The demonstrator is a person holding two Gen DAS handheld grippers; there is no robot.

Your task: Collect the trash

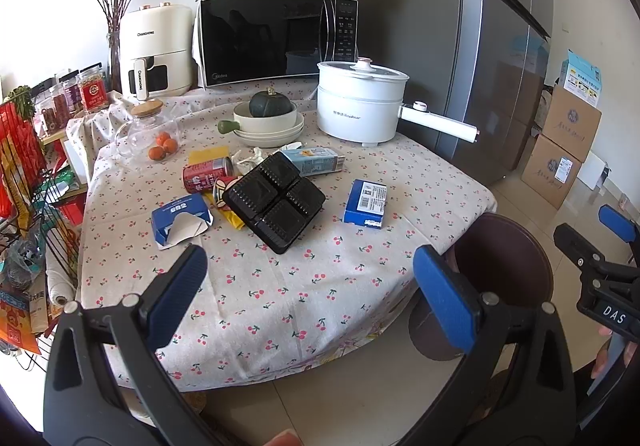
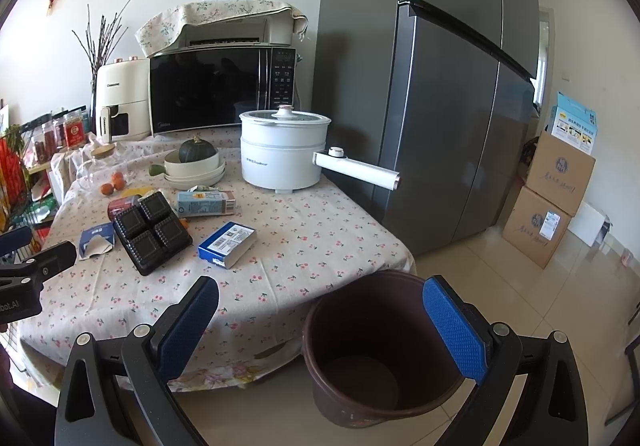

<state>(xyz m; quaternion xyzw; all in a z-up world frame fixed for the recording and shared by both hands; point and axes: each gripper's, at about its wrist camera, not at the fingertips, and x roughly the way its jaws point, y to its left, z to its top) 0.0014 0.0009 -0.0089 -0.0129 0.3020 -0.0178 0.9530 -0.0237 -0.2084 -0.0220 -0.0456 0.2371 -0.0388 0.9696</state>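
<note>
Trash waiting on the cherry-print table

Black four-cell plastic tray (image 1: pixel 275 202) is lying mid-table, with a red drink can (image 1: pixel 207 174) at its 10 o'clock and a blue cardboard box (image 1: pixel 366 203) at 3. Brown plastic bin (image 2: pixel 384 346) is standing beside the table's edge. Left gripper (image 1: pixel 310 294) and right gripper (image 2: pixel 320 322) are both hovering wide open, holding nothing.

red can (image 1: pixel 208 175) partly behind black tray (image 1: pixel 274 199)

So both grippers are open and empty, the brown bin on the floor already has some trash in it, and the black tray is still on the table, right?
Not quite: the brown bin holds nothing yet; the right wrist view looks straight down to its bare bottom. The rest stands: the left gripper and right gripper are open and empty, and the black tray lies on the table.
</note>
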